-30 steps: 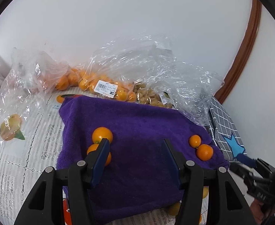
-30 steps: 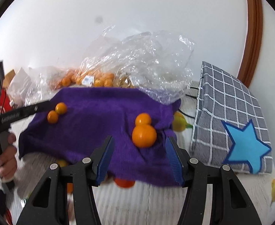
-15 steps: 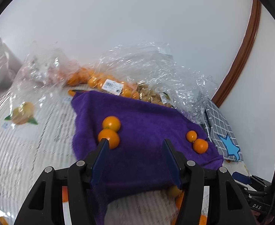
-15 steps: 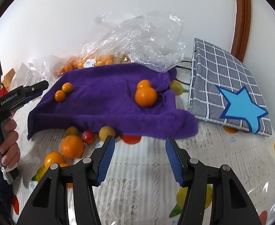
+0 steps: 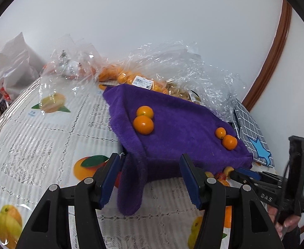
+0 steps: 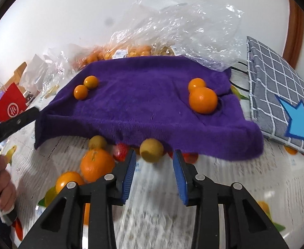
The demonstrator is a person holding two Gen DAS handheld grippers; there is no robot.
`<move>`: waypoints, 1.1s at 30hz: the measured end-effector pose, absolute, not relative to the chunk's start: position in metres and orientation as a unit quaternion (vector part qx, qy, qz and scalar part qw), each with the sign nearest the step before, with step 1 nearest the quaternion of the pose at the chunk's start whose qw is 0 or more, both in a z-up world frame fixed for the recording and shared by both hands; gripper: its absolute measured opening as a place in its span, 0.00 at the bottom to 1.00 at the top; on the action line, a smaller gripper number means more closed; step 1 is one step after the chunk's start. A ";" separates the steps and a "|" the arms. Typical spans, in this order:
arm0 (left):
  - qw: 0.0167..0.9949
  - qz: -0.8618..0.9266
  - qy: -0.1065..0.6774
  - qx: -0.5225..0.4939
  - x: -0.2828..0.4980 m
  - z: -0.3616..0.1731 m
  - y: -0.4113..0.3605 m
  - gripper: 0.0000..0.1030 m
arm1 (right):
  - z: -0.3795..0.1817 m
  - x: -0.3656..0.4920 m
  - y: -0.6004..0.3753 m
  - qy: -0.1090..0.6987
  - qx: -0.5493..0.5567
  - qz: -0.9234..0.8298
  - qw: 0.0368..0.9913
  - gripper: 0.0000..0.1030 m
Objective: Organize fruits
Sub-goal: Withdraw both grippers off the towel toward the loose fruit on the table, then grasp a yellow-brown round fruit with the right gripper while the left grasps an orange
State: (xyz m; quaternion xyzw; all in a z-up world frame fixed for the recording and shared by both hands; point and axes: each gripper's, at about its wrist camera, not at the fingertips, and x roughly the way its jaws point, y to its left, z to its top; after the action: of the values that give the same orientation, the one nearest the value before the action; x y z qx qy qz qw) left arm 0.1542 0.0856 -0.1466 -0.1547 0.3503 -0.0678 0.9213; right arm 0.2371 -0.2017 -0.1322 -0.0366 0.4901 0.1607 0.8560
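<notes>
Narrowing around nothing yet, my right gripper (image 6: 153, 164) has just been closing its blue-padded jaws toward the round yellow-green fruit (image 6: 152, 149) that peeks from under the near edge of the purple fleece towel (image 6: 143, 95); the fruit sits just past the pads, not pressed between them, so I would call this a grasp being set up, not made. A moment ago that gripper stood farther back from the towel and wider; now it has dropped in close. Beside the yellow-green fruit, also at the towel's near edge, lie a big orange (image 6: 97, 164) and a red fruit (image 6: 120, 151). On the towel rest two pairs of oranges. My left gripper (image 5: 150, 176) hangs released over the towel's hanging corner, holding nothing.
</notes>
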 end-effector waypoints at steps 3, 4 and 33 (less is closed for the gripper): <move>0.920 -0.064 0.351 -0.161 0.155 -0.147 0.090 0.55 | -0.138 0.247 -0.198 0.497 -0.034 0.162 0.852 0.30; 0.919 -0.062 0.353 -0.162 0.155 -0.147 0.091 0.55 | -0.139 0.249 -0.197 0.500 -0.032 0.167 0.849 0.29; 0.865 -0.224 0.438 -0.100 0.133 -0.171 0.001 0.33 | -0.132 0.187 -0.285 0.483 -0.016 0.126 0.866 0.26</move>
State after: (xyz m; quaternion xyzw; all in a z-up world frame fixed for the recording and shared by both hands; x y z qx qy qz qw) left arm 0.1327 0.0006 -0.1711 -0.0996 0.4382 -0.2245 0.8647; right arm 0.1873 -0.2853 -0.1317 -0.0161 0.4833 0.1260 0.8662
